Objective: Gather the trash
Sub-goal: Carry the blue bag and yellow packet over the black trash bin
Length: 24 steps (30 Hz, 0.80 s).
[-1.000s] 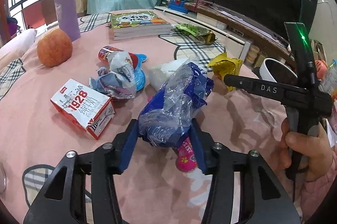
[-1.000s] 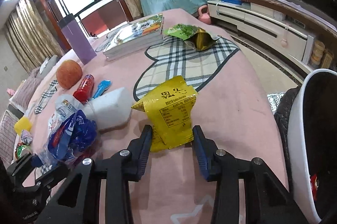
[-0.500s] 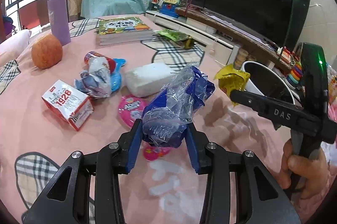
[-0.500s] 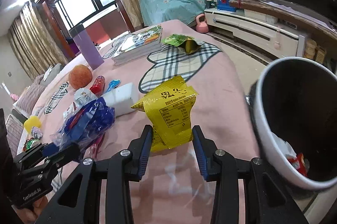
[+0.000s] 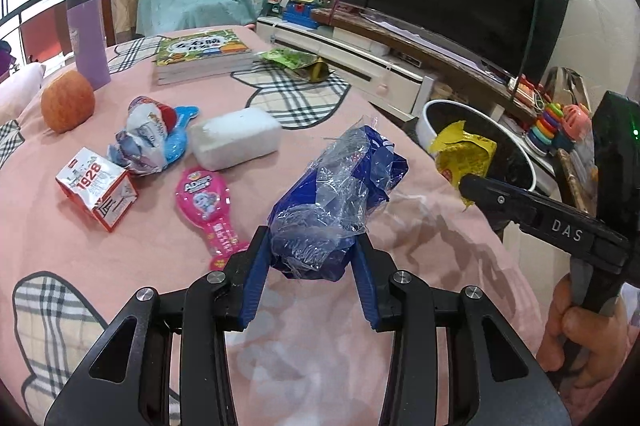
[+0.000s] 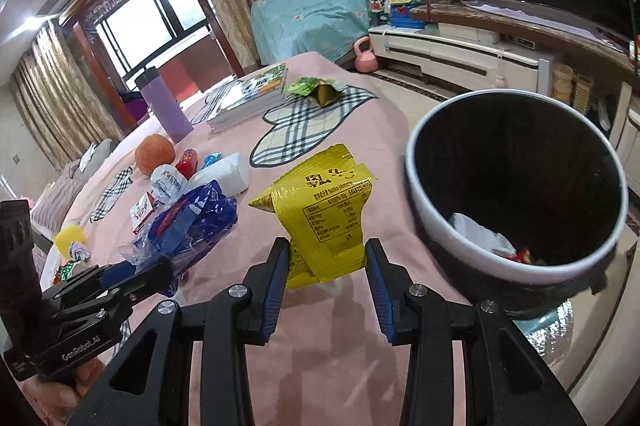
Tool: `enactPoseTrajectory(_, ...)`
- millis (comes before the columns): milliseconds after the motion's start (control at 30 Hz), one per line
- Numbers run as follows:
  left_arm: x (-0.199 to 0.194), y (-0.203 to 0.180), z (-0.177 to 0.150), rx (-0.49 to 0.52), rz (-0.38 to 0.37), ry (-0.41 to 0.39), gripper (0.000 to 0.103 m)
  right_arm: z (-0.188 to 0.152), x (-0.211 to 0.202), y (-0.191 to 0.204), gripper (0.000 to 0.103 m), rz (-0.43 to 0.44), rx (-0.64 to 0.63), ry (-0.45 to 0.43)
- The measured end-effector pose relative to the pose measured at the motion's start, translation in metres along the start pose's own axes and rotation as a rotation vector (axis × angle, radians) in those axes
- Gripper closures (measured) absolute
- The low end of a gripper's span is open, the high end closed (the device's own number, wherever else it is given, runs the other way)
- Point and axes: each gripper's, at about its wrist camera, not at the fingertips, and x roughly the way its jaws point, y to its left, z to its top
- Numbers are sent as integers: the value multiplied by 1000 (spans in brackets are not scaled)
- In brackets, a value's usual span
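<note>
Only the right wrist view looks into the trash bin, with litter at its bottom. The right gripper fingers clamp a crinkled yellow wrapper beside its rim; the left gripper fingers clamp a crumpled blue plastic bag above the pink surface.

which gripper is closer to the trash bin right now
Right. The right gripper, holding the yellow wrapper, is beside the bin; the left gripper is farther back over the table.

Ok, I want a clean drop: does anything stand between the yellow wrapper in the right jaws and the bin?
Nothing visible does. The yellow wrapper hangs in the right gripper above the pink cloth, and the open bin sits just to its right with only air between. The blue bag is on the other side.
</note>
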Motion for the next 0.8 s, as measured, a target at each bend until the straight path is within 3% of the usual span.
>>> enactPoseTrajectory(800,12,-73,20,87,-68,6,64,-2,-50,-67,64,-104,94,-85)
